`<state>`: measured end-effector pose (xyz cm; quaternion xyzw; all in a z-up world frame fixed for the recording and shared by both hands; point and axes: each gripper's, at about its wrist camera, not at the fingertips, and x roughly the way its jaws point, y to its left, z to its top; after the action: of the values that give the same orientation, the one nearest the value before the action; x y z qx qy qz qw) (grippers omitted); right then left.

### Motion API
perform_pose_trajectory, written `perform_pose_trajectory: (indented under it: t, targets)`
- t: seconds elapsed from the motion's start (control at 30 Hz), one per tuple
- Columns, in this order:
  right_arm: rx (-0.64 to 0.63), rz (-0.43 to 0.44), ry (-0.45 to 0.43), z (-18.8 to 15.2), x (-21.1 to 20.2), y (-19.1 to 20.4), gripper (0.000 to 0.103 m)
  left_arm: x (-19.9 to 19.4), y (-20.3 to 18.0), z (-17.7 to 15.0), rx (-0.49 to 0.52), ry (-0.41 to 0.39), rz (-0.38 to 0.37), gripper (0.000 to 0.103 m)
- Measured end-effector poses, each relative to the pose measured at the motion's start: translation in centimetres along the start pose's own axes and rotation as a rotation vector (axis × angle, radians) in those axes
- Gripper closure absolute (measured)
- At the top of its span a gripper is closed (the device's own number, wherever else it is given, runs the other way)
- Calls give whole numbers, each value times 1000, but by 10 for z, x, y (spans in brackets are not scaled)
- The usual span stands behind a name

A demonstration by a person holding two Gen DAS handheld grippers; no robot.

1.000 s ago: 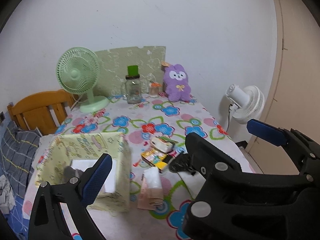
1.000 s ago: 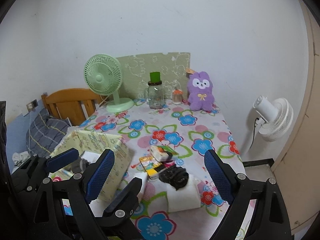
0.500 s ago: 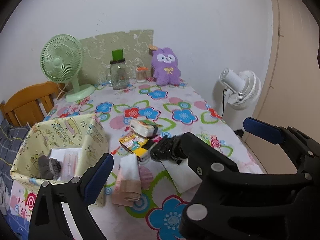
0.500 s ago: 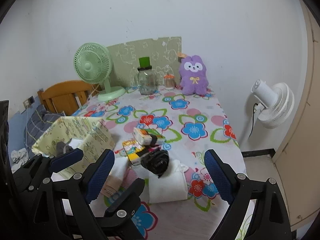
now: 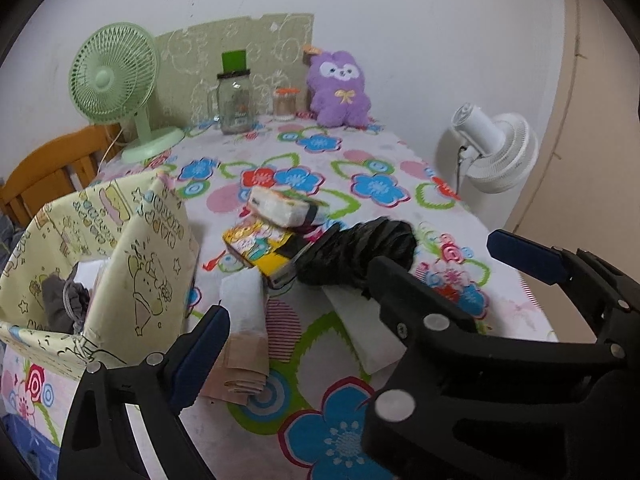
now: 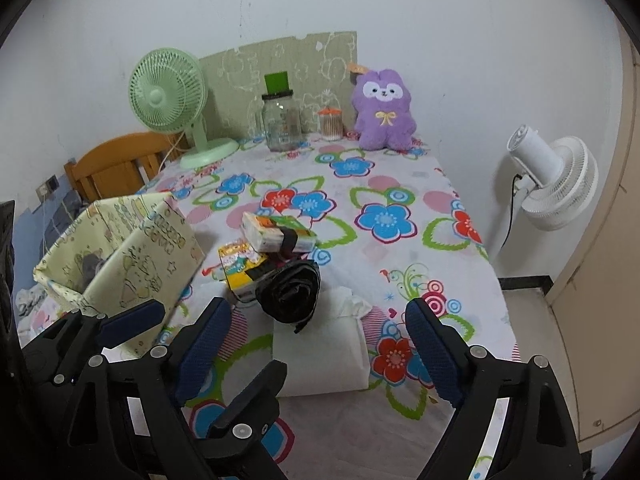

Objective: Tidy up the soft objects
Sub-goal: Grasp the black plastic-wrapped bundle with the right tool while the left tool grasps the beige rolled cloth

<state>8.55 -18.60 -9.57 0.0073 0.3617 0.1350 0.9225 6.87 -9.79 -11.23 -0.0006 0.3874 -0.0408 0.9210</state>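
soft pile sits near the front edge of the table [image 6: 400, 184], toward the middle: a black rolled bundle [image 6: 289, 294] lies on top of a folded white cloth [image 6: 320, 356], and just left of it a second folded white cloth [image 5: 244, 304] lies over a pink-beige folded one [image 5: 240, 368]. behind the bundle, touching it, a yellow printed packet [image 6: 240, 266] with a tissue pack [image 6: 276, 234] resting on its far side. i see the pale yellow fabric bin [image 6: 132, 248] at the front left corner, open top, grey and white things inside. my right gripper [image 6: 316, 344] hovers over the white cloth, jaws spread wide and just been closing a little, nothing pinched, the cloth and bundle between them in view. my left gripper [image 5: 352, 304] is also spread, closing slightly, holding nothing; the right gripper's body crosses its view. along the back edge: green desk fan [image 6: 168, 98], glass jar [image 6: 280, 122], small orange-lidded jar [image 6: 330, 122], purple plush [image 6: 383, 110]. white fan [image 6: 556, 182] stands off the right edge.
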Motion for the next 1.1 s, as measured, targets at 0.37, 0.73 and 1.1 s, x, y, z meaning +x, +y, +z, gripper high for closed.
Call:
perform_pose_trajectory:
  t: [0.37, 0.73, 1.1]
  targets:
    - [-25, 41, 55, 3, 29, 2, 30, 21, 15, 2, -57, 33, 73, 13]
    - [-19, 62, 65, 7, 46, 3, 42, 29, 20, 1, -112, 48, 122, 20]
    - [-46, 61, 74, 2, 58, 6, 75, 41, 24, -8, -158, 74, 172, 28]
